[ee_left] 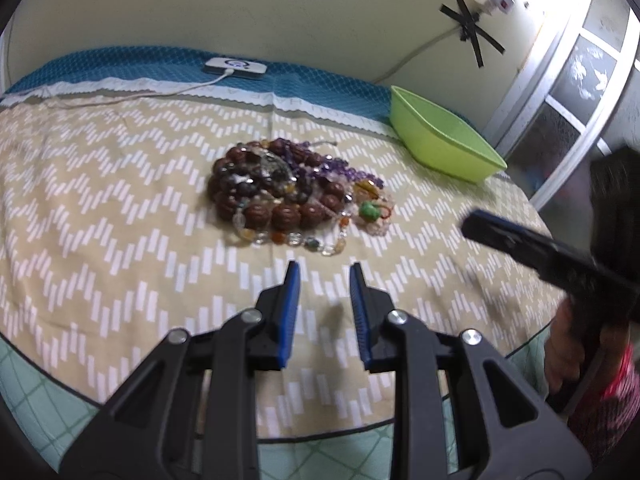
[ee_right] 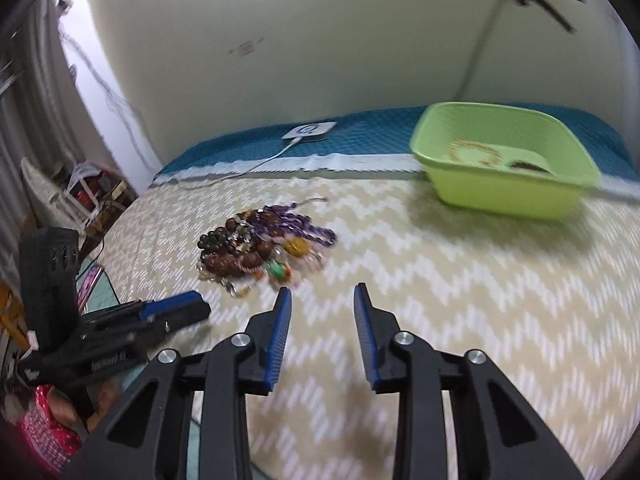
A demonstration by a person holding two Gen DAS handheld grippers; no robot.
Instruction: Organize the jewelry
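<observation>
Jewelry: tangled heap of brown, purple and clear bead strings (ee_left: 294, 196), frame centre, on beige zigzag-patterned bench cloth (ee_left: 120, 208).
Container: lime-green plastic tub (ee_right: 506, 168), upper right.
Left gripper (ee_left: 324, 276): jaws wide, empty.
Right gripper (ee_right: 323, 298): jaws wide, empty.

A worktop (ee_left: 120, 208) under a beige zigzag cloth carries a heap of beaded jewelry (ee_left: 288, 196) near its middle, a green basin (ee_left: 440, 140) far right, and a white device (ee_left: 236, 68) with its cable on the far blue strip.
</observation>
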